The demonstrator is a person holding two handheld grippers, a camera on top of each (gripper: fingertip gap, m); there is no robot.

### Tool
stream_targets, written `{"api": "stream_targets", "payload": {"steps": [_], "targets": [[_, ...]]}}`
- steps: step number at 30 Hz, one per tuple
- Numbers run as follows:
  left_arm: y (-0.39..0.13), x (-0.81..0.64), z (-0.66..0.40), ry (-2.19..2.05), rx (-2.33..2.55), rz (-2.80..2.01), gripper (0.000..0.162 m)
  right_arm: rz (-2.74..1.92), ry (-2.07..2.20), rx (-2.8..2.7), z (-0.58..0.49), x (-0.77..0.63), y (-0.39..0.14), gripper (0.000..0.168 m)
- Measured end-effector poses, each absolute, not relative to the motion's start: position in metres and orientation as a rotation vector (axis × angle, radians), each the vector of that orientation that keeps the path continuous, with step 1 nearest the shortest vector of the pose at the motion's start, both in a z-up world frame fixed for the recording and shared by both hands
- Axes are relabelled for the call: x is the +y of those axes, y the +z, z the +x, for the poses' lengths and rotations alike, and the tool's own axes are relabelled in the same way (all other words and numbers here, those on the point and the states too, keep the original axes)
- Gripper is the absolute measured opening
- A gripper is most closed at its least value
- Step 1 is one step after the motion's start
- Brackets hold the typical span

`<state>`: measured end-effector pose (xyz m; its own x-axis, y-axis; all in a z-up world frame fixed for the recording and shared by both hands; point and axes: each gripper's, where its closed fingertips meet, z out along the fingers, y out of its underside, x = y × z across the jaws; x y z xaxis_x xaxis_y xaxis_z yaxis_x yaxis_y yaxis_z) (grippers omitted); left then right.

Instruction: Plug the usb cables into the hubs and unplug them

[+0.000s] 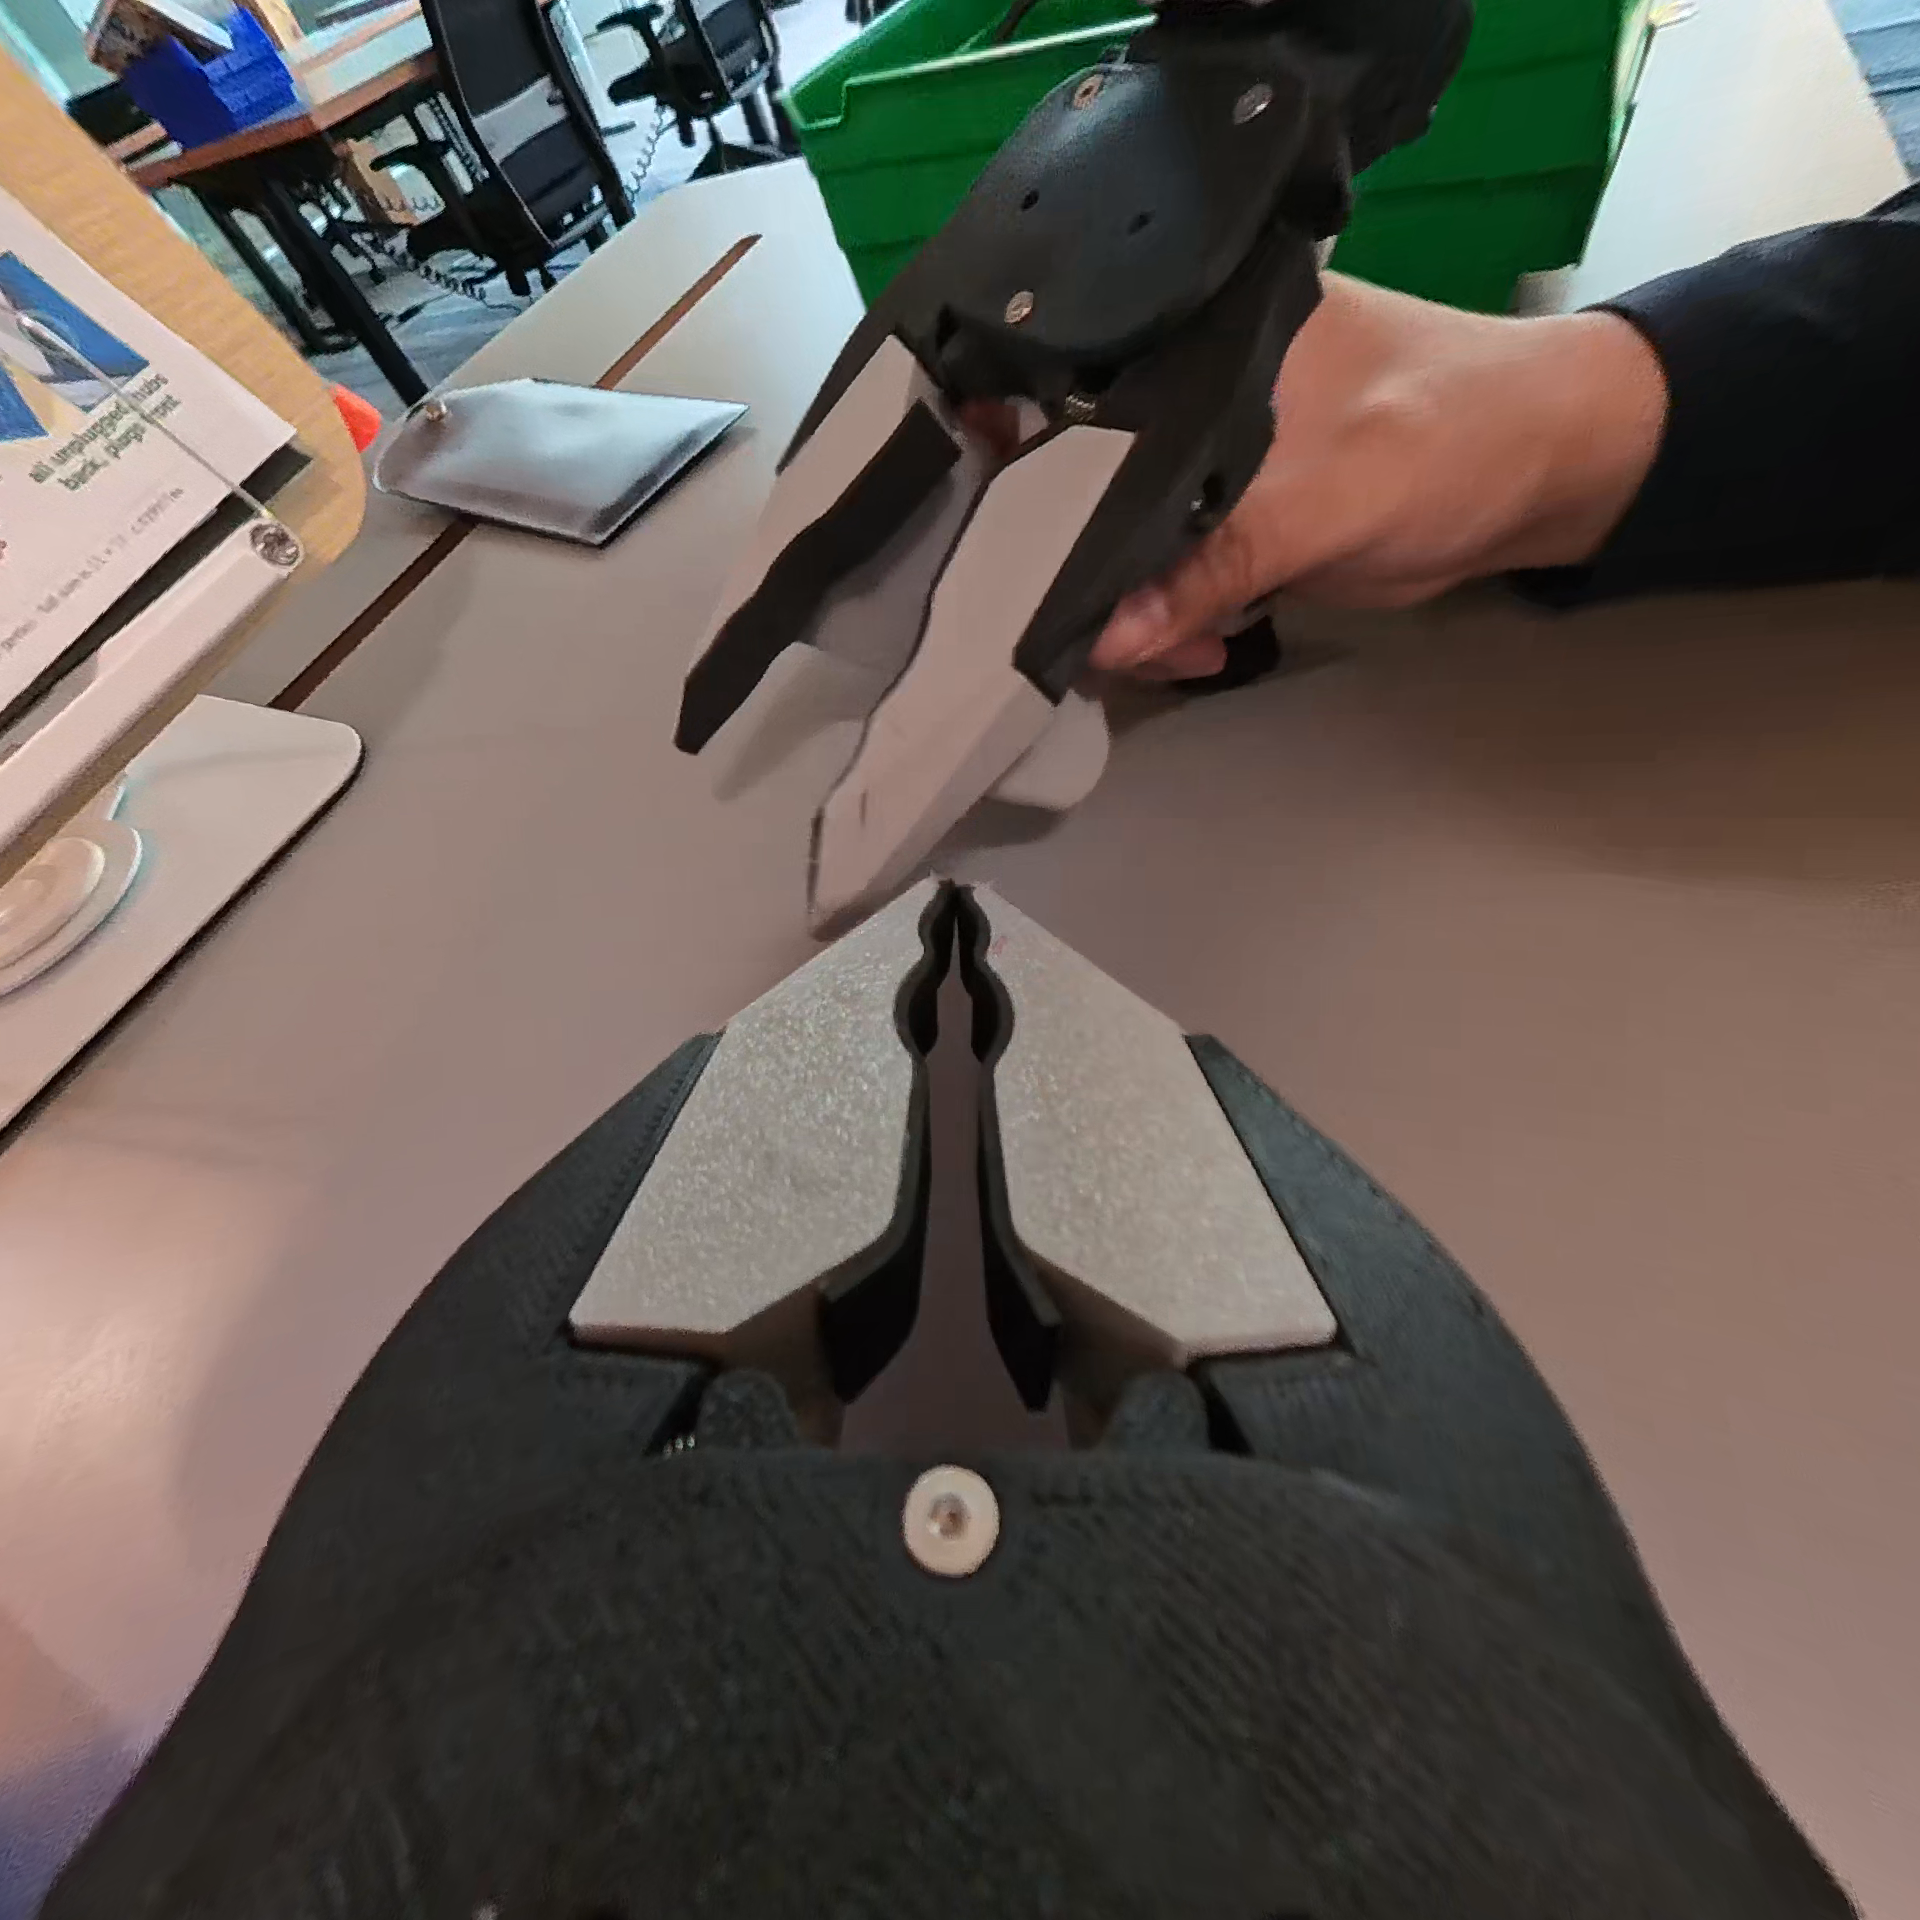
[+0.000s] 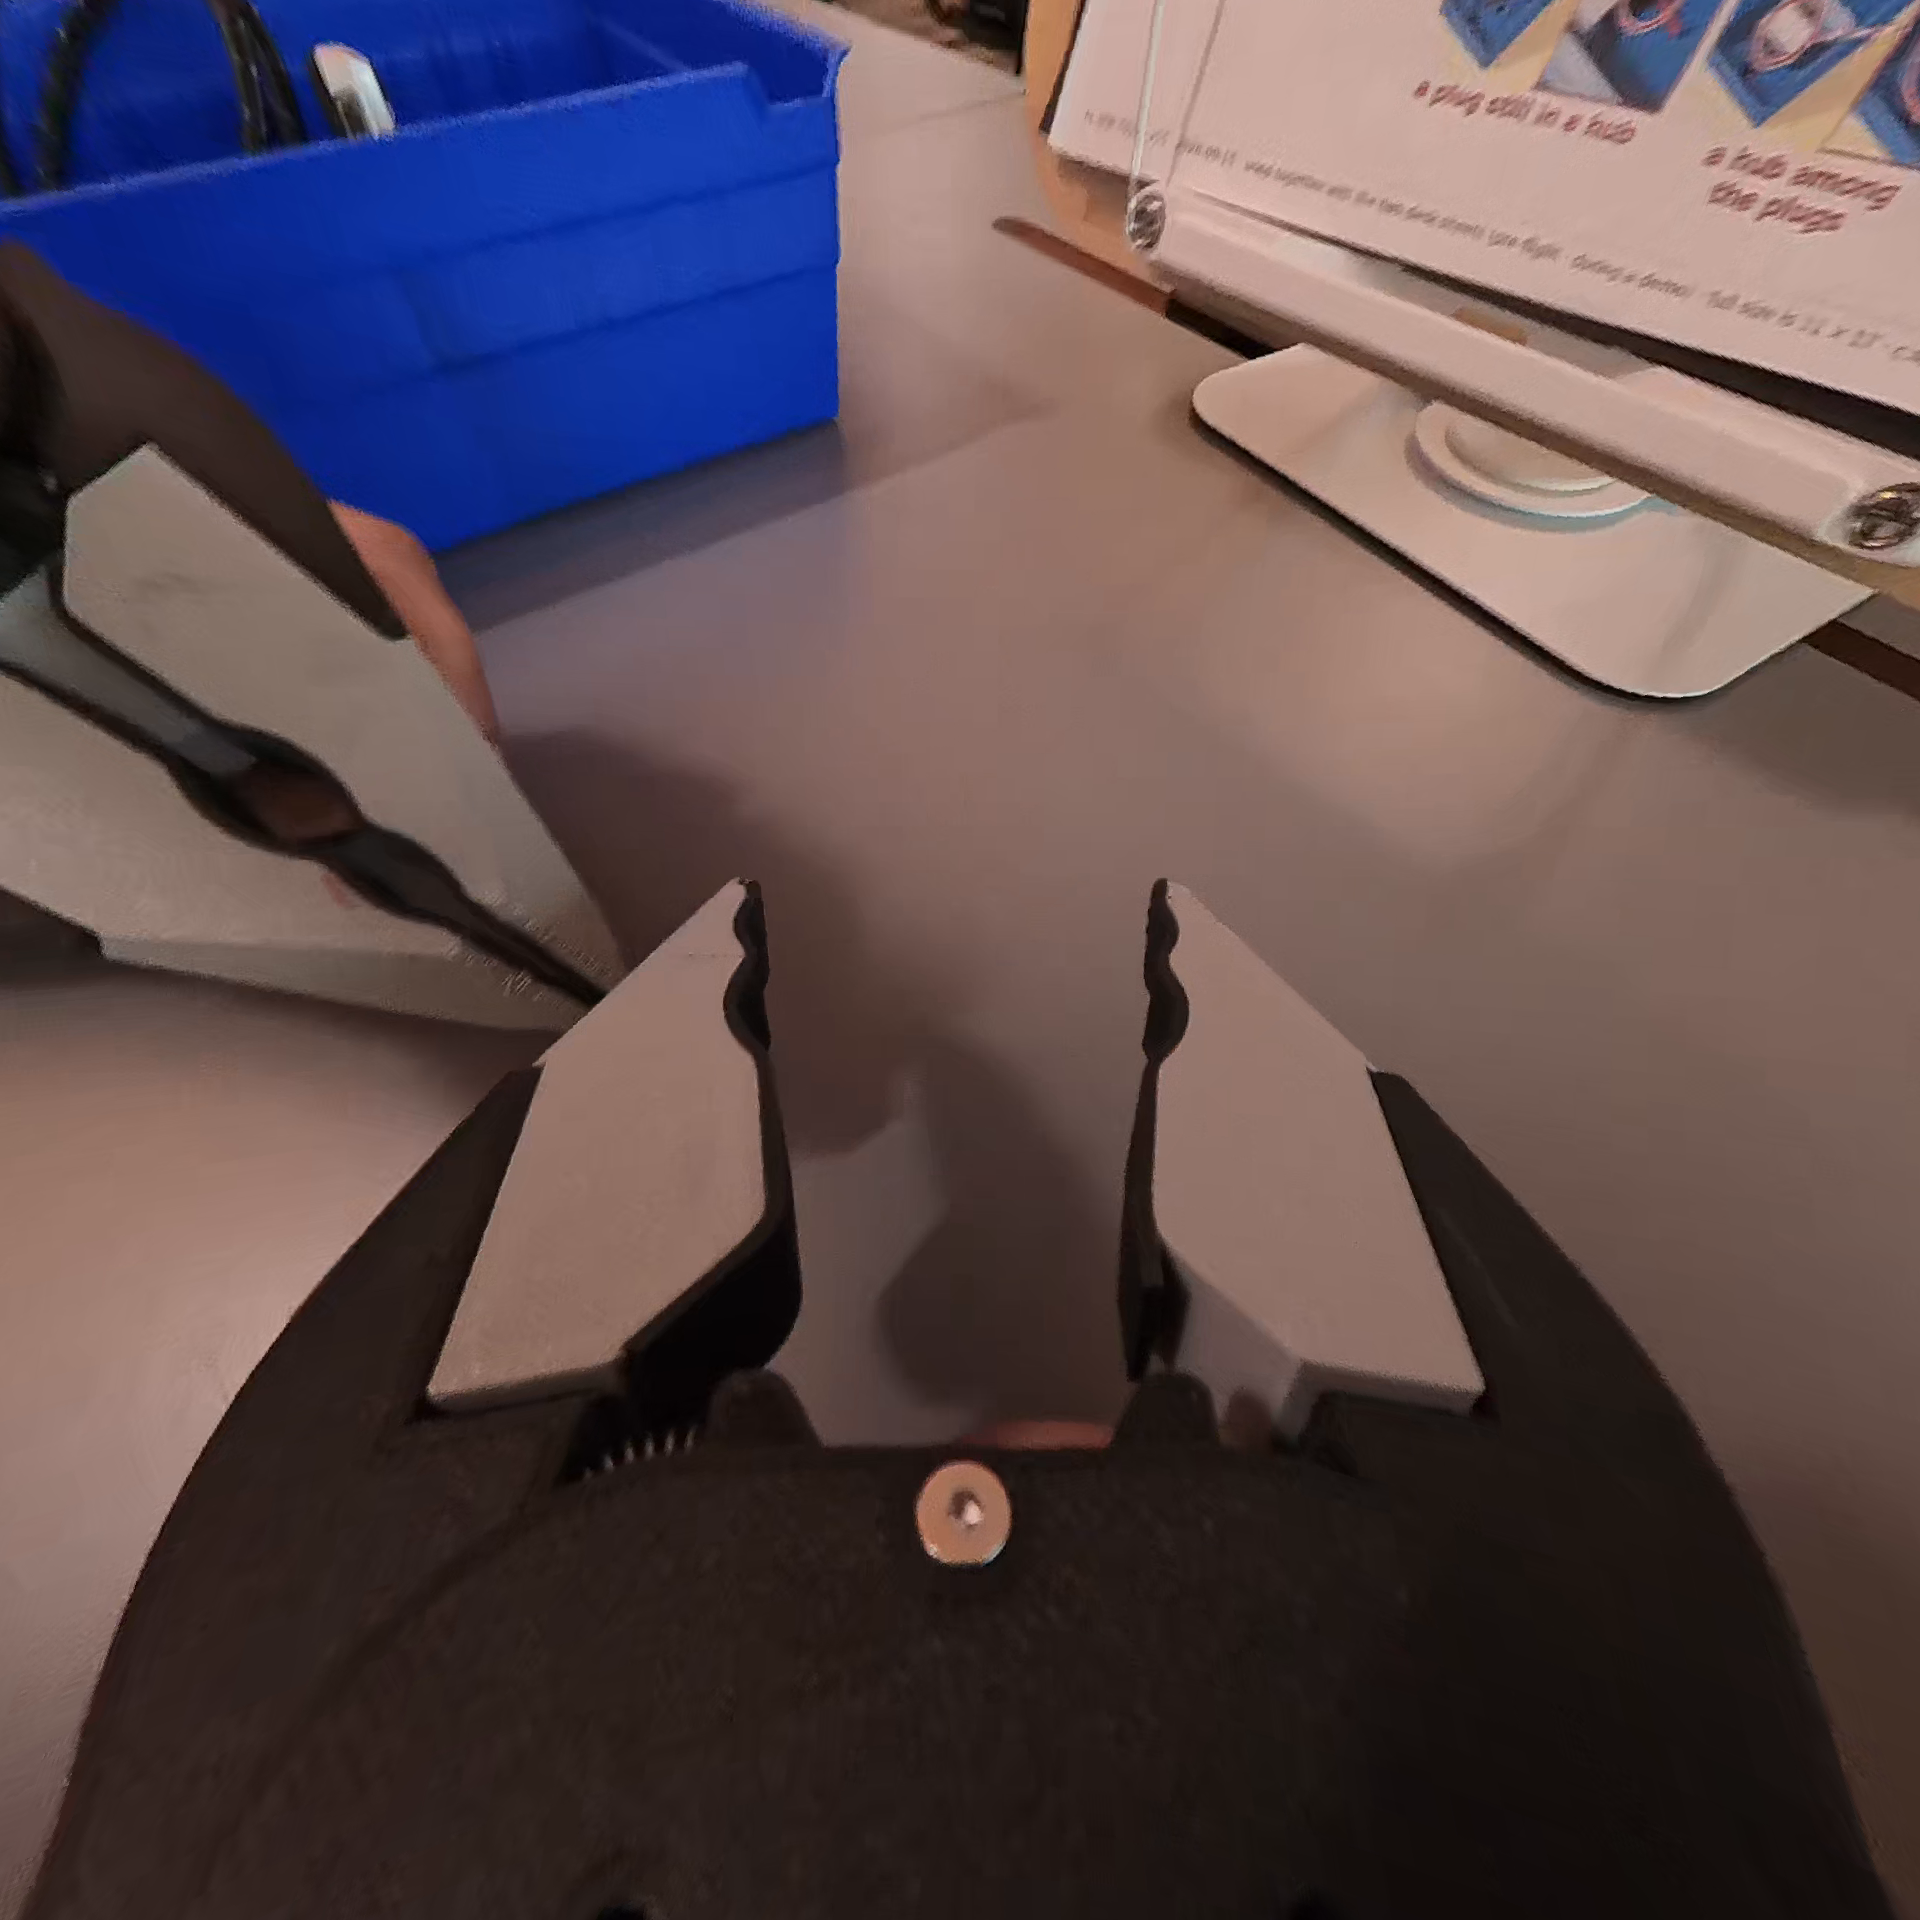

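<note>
My left gripper (image 1: 951, 891) is shut and empty, its tips low over the bare grey table (image 1: 1455, 935). It also shows in the right wrist view (image 2: 597, 992) at the left, jaws together, its tip beside my right gripper's left finger. My right gripper (image 2: 956, 894) is open and empty above the table (image 2: 1039, 675). In the left wrist view the right gripper (image 1: 769, 821) points down toward the left gripper's tips, held by a hand (image 1: 1403, 468) in a dark sleeve. Nothing lies between either pair of fingers.
A green bin (image 1: 1455, 208) stands behind the right gripper. A blue bin (image 2: 520, 260) with black cables is at the far left. A sign stand with printed sheets (image 2: 1558, 156) on a white base (image 2: 1455, 582) stands to the right. A silver pouch (image 1: 561, 457) lies farther back.
</note>
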<state>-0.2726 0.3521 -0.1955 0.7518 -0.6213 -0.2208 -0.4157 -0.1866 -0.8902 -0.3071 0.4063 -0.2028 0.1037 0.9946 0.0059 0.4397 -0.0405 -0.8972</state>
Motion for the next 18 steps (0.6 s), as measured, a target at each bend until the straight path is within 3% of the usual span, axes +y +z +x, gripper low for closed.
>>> {"api": "stream_targets", "payload": {"steps": [8,11,14,18], "targets": [[-0.161,0.325,-0.256,-0.404,0.663,-1.693,0.032,-1.694,1.011,-1.385,-0.299,0.414,-0.204,0.072],[-0.138,0.291,-0.256,-0.315,0.755,-1.626,0.027,-1.67,0.982,-1.407,-0.298,0.412,-0.204,0.069],[-0.078,0.264,-0.281,-0.111,0.828,-1.527,0.023,-1.661,0.934,-1.444,-0.299,0.41,-0.208,0.066],[-0.038,0.257,-0.355,0.091,0.949,-1.726,0.031,-1.672,0.91,-1.474,-0.301,0.408,-0.212,0.066]]}}
